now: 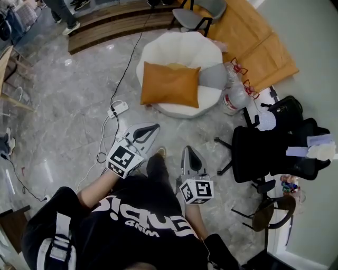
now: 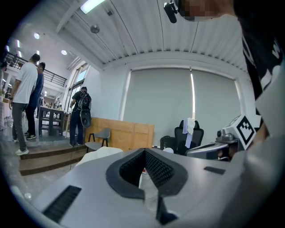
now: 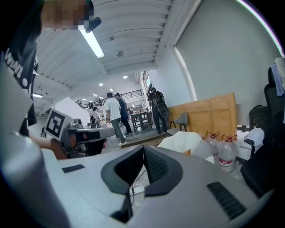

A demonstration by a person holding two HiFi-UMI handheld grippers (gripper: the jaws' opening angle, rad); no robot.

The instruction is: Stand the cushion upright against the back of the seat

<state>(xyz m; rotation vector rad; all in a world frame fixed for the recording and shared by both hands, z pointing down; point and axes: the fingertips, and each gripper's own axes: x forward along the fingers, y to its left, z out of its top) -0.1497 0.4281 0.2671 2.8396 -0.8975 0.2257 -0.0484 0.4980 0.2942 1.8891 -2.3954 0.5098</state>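
An orange cushion (image 1: 170,85) lies flat across the front of a round white seat (image 1: 182,50), with a grey cushion (image 1: 213,76) beside it on the right. Both grippers hang over the floor well short of the seat. My left gripper (image 1: 152,128) is shut with nothing in it, and so is my right gripper (image 1: 189,152). In the left gripper view the white seat (image 2: 95,155) shows just over the shut jaws. In the right gripper view the seat (image 3: 185,141) lies ahead to the right, with the left gripper (image 3: 78,133) at the left.
A white power strip (image 1: 118,109) and black cables lie on the marble floor before the seat. Two water jugs (image 1: 234,97) stand right of it, then a black office chair (image 1: 274,150). Wooden panels (image 1: 253,39), a grey chair (image 1: 198,16) and a step are behind. People stand far off.
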